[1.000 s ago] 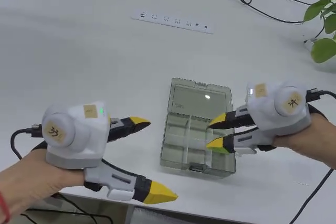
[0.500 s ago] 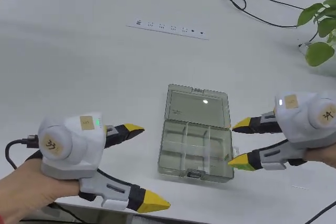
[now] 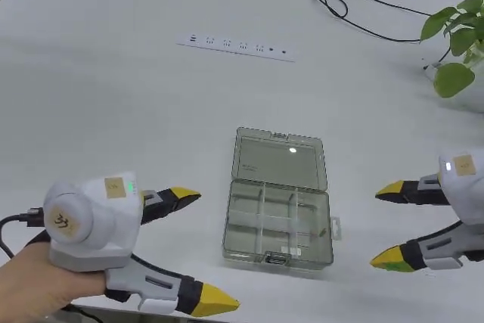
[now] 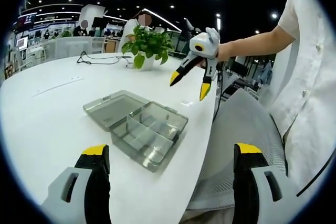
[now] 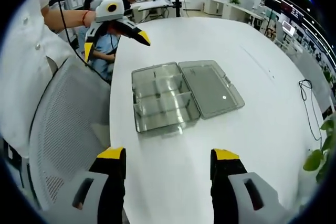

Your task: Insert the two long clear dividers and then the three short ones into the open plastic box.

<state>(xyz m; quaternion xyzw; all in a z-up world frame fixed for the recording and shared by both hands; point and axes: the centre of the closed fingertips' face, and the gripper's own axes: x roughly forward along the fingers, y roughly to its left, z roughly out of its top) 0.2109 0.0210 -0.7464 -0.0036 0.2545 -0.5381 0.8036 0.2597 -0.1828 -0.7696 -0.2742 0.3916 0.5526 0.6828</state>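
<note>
An open clear grey plastic box (image 3: 278, 221) lies on the white table, its lid (image 3: 280, 159) folded flat behind the tray. Clear dividers (image 3: 274, 217) stand inside and split the tray into compartments. The same box appears in the left gripper view (image 4: 137, 128) and in the right gripper view (image 5: 181, 94). My left gripper (image 3: 198, 251) hovers open to the left of the box, nothing between its yellow tips. To the right of the box, my right gripper (image 3: 391, 226) is open and empty, clear of the tray.
A white power strip (image 3: 238, 45) lies farther back on the table. A black cable (image 3: 363, 9) loops at the back right beside a green plant (image 3: 454, 43). A small clear piece (image 3: 334, 227) rests by the box's right side. The table's front edge (image 3: 318, 315) runs just below the box.
My right gripper has drawn away from over the box to the right and opened wider. The left gripper has stayed open on the left. The head camera has shifted a little.
</note>
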